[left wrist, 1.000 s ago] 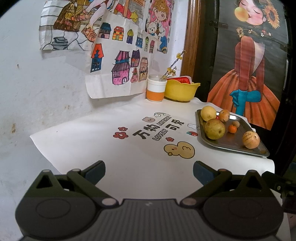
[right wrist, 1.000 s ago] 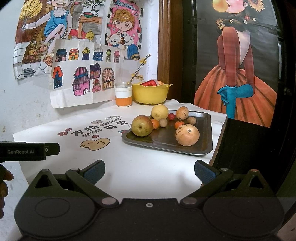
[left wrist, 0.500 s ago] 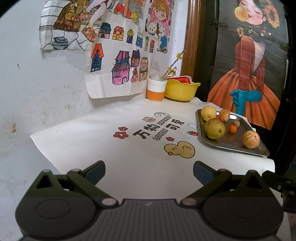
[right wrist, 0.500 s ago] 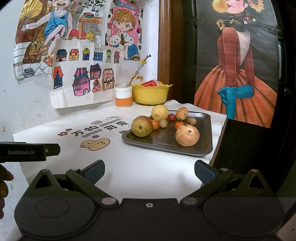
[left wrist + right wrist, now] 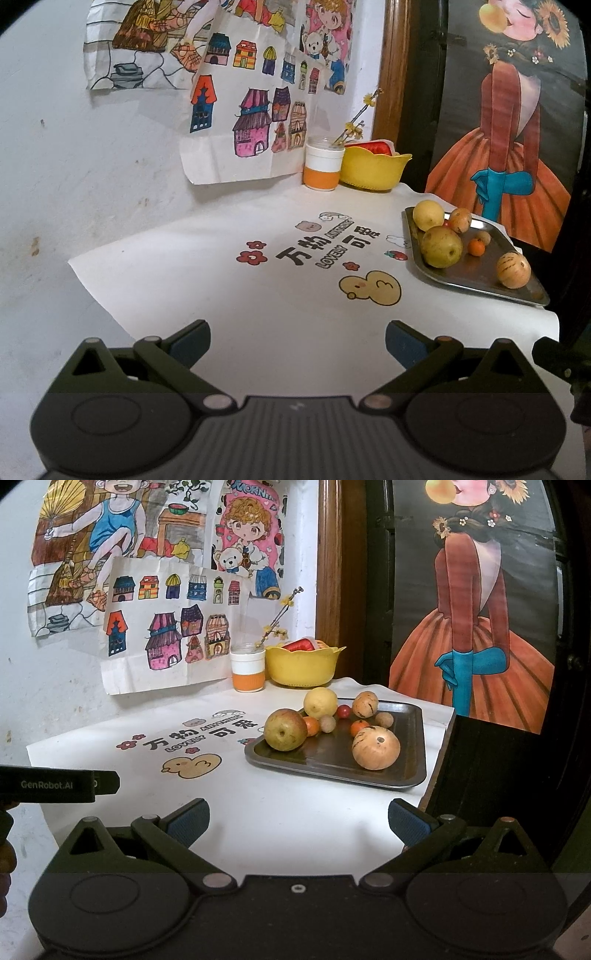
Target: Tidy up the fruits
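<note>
A metal tray at the table's right side holds several fruits: a greenish apple, a yellow lemon, a striped tan melon, small oranges and a red cherry tomato. The tray also shows in the left wrist view. A yellow bowl with red items stands at the back. My left gripper is open and empty over the white table cover. My right gripper is open and empty, short of the tray's front edge.
A white and orange cup with a flower sprig stands beside the bowl. The white printed cover covers the table. Drawings hang on the wall behind. A dark door with a poster is at the right. The left gripper's body shows at left.
</note>
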